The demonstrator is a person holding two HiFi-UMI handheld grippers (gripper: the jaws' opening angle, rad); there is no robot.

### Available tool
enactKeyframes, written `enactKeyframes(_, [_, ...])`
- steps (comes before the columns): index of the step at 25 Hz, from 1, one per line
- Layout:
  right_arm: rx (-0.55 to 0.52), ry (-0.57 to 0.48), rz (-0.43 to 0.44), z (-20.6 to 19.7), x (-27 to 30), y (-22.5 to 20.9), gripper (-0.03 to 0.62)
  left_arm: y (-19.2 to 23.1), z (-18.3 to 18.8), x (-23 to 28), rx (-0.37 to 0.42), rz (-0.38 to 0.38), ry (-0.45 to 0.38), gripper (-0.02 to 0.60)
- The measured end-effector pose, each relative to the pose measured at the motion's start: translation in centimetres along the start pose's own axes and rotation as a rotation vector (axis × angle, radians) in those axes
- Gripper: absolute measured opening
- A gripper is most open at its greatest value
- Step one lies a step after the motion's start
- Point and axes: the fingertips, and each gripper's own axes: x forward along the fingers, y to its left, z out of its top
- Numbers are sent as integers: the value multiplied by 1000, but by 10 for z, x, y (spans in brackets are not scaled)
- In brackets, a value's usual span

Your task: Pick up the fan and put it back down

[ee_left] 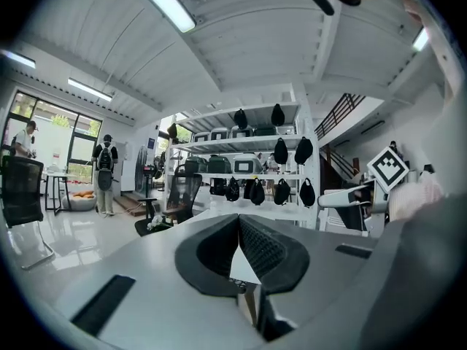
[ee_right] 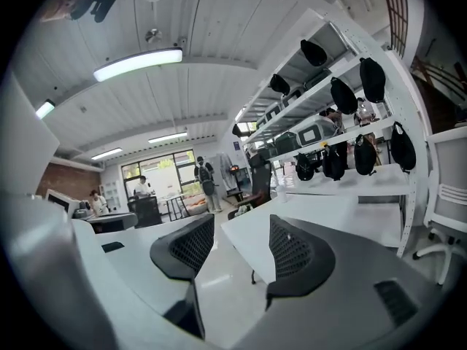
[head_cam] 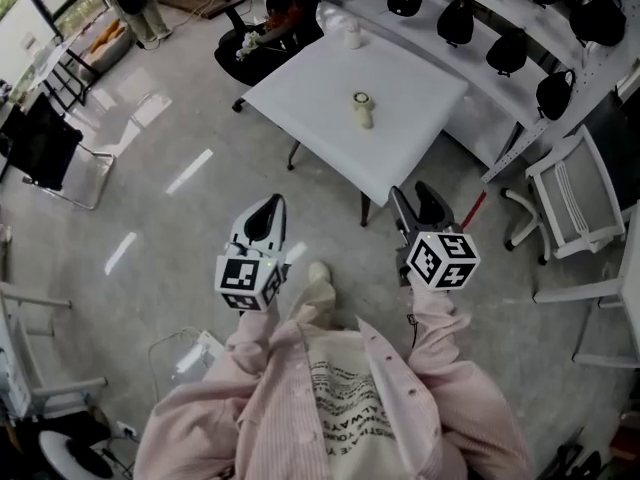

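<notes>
A small cream hand-held fan lies near the middle of the white table in the head view. Both grippers hang over the floor in front of the table, well short of the fan. My left gripper is shut, its pads meeting tip to tip with nothing held. The right gripper stands open near the table's front corner, and nothing is between its fingers. The table's edge shows beyond the right jaws; I cannot make out the fan there.
A white bottle stands at the table's far side. A black office chair is behind the table. Shelves with black bags run along the right, with a white chair below. A black folding chair is at far left.
</notes>
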Motion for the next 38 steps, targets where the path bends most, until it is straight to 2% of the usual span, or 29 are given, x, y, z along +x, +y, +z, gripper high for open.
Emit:
enactKeyframes(10, [45,93,-41,0,107,-21,204,62,2,96,-44,-48,49,3])
enactKeyframes(18, [55,140,-64,-5,168,-26,202,104,-8,148,-66,-75,86,3])
enactKeyframes(23, [39,162,-60,-9,195,-28,202,114,-15,172,-79,-94,102,3])
enactKeyframes(30, [41,208,-79,-21,211,-42,202,104,-35,193,-123,-148,150,3])
enactKeyframes(38, [63,262,-98,-38,246,-69,204,127,-49,232,-181,-126,185,3])
